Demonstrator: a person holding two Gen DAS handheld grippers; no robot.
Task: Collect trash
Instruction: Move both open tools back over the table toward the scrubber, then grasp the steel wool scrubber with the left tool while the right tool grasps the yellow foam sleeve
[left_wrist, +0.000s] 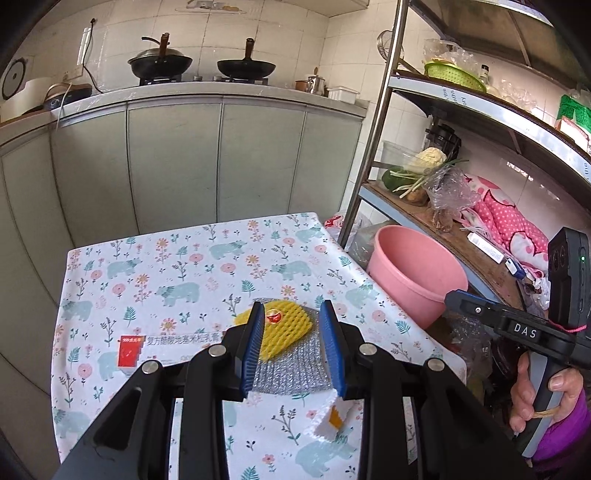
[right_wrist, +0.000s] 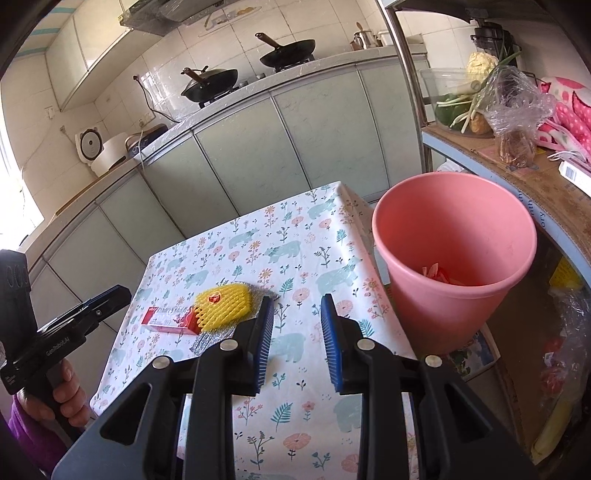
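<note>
Left gripper (left_wrist: 293, 328) hangs over trash on the floral table, jaws apart and gripping nothing.

Its blue-padded fingers (left_wrist: 253, 354) frame a yellow foam fruit net (left_wrist: 286, 332) that lies on a silver bubble-foil sheet (left_wrist: 291, 373); a white foam net (left_wrist: 327, 421) lies at the near edge of that sheet, under the right-hand finger, and whether the pad touches it is unclear. A red-and-white medicine box (left_wrist: 147, 349) lies just left of the foil on the tablecloth (left_wrist: 177, 266). The right gripper (right_wrist: 297, 326) is also open and empty, above bare cloth between the yellow net and the pink bucket (right_wrist: 454, 243), which stands beside the table's right edge with some scraps (right_wrist: 437, 275) at its bottom. In each view a hand (right_wrist: 66, 391) in a purple sleeve (right_wrist: 29, 435) holds the other gripper's handle.
</note>
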